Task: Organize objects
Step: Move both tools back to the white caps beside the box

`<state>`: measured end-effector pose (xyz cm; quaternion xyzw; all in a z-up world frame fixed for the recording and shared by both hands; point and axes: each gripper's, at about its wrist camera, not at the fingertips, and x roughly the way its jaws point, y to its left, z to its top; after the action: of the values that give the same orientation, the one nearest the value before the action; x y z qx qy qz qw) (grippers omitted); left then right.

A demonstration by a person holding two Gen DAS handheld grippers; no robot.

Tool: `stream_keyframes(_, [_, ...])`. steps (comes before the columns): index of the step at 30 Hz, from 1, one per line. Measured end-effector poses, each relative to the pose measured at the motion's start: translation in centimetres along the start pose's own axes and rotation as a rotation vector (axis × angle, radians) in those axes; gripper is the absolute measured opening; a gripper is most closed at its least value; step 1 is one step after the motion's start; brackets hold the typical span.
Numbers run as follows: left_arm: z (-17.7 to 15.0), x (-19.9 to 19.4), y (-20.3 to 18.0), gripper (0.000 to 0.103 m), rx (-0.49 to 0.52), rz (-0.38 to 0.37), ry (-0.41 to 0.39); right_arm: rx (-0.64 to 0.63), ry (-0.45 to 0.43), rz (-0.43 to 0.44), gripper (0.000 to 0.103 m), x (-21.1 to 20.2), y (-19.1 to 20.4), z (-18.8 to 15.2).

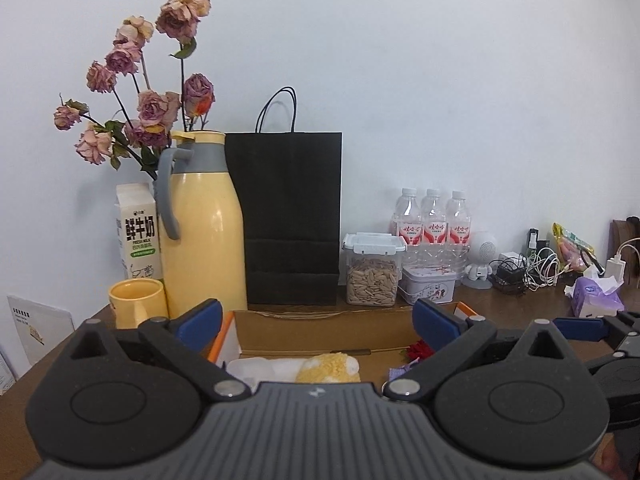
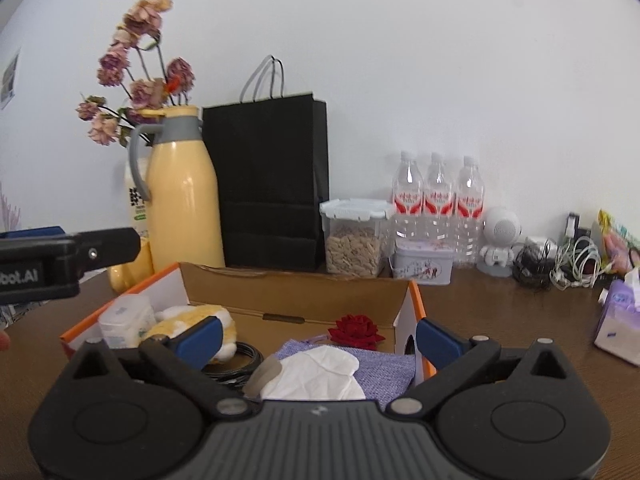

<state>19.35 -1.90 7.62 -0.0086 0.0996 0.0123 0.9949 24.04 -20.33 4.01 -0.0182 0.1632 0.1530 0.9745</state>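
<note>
Both grippers' fingers apart, right wrist view alone shows white mask, cable coil

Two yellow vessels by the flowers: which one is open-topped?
The short yellow mug, standing in front of the milk carton; its empty mouth shows. The tall yellow thermos jug beside it has a grey collar, a handle and a closed lid.

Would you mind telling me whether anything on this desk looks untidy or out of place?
Two things stand out. The bunch of dried pink roses behind the yellow thermos jug is wilted and drooping. At the far right, white and black cables lie in a tangled heap beside the small white astronaut figure. Nothing looks spilled.
</note>
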Motion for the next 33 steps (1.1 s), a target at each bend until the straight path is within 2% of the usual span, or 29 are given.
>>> stream_keyframes(14, [-1.6,-4.8,4.6,0.103,-0.002,0.059,0.069,0.007,0.088,0.006,0.103,-5.0,0.9,-2.7])
stream_keyframes(24, [-4.6,-6.7,7.6,0.103,-0.025,0.105,0.176,0.022,0.199,0.026,0.103,-5.9,1.1,-5.9])
stream_keyframes(33, [-5.7,-6.8,8.1,0.103,-0.049,0.108,0.215,0.023,0.226,0.048,0.103,-5.8,1.5,-6.5])
